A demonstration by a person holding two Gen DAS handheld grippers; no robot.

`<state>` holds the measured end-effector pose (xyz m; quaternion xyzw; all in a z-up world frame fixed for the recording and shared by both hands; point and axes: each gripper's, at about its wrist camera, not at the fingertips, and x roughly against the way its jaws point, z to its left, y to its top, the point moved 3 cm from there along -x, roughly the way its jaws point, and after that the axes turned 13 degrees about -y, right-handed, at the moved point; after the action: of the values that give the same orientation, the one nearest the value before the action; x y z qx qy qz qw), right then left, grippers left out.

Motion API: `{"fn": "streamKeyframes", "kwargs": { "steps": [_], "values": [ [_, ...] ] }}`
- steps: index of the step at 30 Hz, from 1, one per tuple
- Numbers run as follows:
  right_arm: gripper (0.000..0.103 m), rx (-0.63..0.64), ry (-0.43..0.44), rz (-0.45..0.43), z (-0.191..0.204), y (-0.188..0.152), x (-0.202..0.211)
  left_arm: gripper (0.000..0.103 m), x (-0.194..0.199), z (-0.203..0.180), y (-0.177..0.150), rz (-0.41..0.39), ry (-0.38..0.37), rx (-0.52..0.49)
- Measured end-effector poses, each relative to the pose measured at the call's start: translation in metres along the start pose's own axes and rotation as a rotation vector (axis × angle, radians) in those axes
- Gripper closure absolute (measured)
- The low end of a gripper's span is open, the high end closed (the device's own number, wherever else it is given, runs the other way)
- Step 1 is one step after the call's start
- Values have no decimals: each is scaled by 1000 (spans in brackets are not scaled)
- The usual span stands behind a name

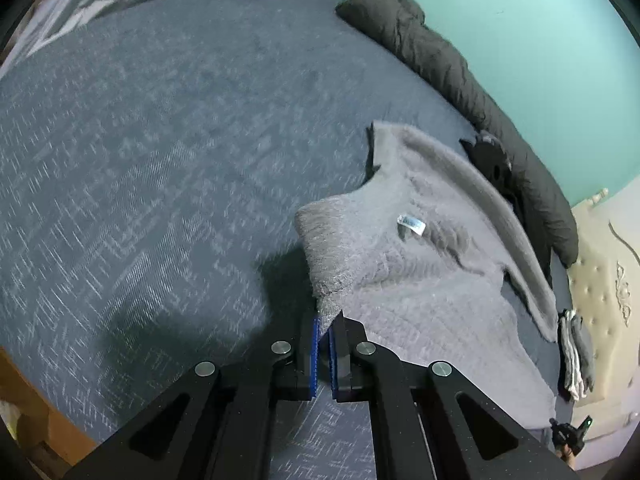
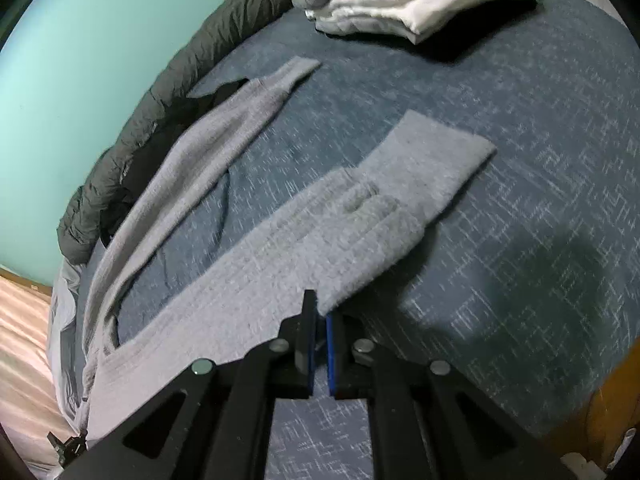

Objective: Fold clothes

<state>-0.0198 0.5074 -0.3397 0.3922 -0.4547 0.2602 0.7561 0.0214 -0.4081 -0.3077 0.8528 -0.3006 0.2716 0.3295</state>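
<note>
A fuzzy grey sweater (image 1: 432, 280) lies spread on the blue patterned bedspread (image 1: 160, 160), with a small white label (image 1: 411, 225) showing near its collar. My left gripper (image 1: 325, 322) is shut on a corner of its near edge, which is lifted a little off the bed. In the right wrist view the same grey sweater (image 2: 280, 248) stretches away, one sleeve (image 2: 432, 160) flat and another (image 2: 224, 132) lying along the far side. My right gripper (image 2: 321, 312) is shut on the sweater's near edge, the cloth pinched between the blue pads.
A dark quilted roll (image 1: 460, 72) runs along the teal wall (image 1: 520, 20). Folded white and grey clothes (image 2: 404, 4) are stacked at the bed's far end by a cream tufted headboard (image 1: 604, 280). The wooden bed frame (image 1: 24, 392) shows at the near edge.
</note>
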Motion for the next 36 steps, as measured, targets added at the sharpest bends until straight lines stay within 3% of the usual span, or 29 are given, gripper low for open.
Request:
{"fn": "streamKeyframes", "kwargs": {
  "steps": [3,7,9,11,16,22,27,31,36],
  "values": [
    [93,20,-30,26,2,-1,-1,93,-1,0,0,-3,24,12],
    [49,43,-88,-23,2,10,24,87,12,-9,7,-37,89,-4],
    [49,56,-80,-64,5,21,41,84,20,-17,13,-59,95,-24],
    [49,69,-71,-104,7,31,58,73,22,-32,20,-73,90,-53],
    [46,112,28,-106,38,50,63,68,-4,-82,22,-57,35,-129],
    [44,133,107,-47,85,52,34,62,-65,-143,15,17,-42,-222],
    [44,142,128,-3,120,61,-9,53,-132,-181,24,78,-57,-297],
    [44,133,141,18,142,71,-43,43,-180,-200,45,94,-26,-340],
    [44,141,166,19,166,88,-76,42,-217,-201,89,64,21,-348]
  ]
}}
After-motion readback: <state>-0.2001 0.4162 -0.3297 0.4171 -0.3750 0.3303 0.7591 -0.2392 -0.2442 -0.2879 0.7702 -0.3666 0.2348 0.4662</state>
